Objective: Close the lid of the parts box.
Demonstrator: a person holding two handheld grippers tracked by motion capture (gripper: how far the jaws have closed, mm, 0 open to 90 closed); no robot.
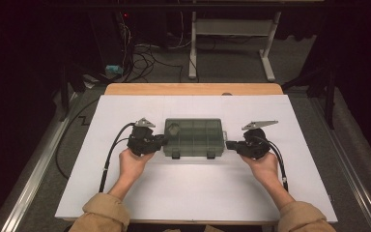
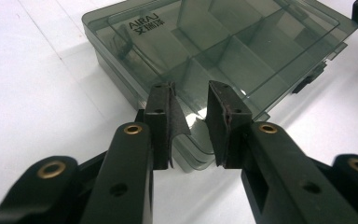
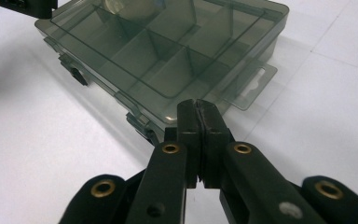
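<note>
Here, a smoky translucent compartment box (image 1: 193, 137) lies closed on the desk (image 1: 198, 193); the left gripper view reads its embossed lid lettering (image 2: 148, 25); left gripper (image 2: 189, 100) at nine o'clock stands narrowly parted, right gripper (image 3: 198, 108) at three o'clock pressed together, empty.

1. A white desk (image 1: 193, 193) top, bare wood showing along its 12 o'clock edge.
2. Grey carpet floor (image 1: 232, 63) beyond it.
3. A white frame of another desk (image 1: 232, 29) at 12 o'clock.
4. Tangled dark cables (image 1: 142, 60) on the floor toward 11 o'clock.
</note>
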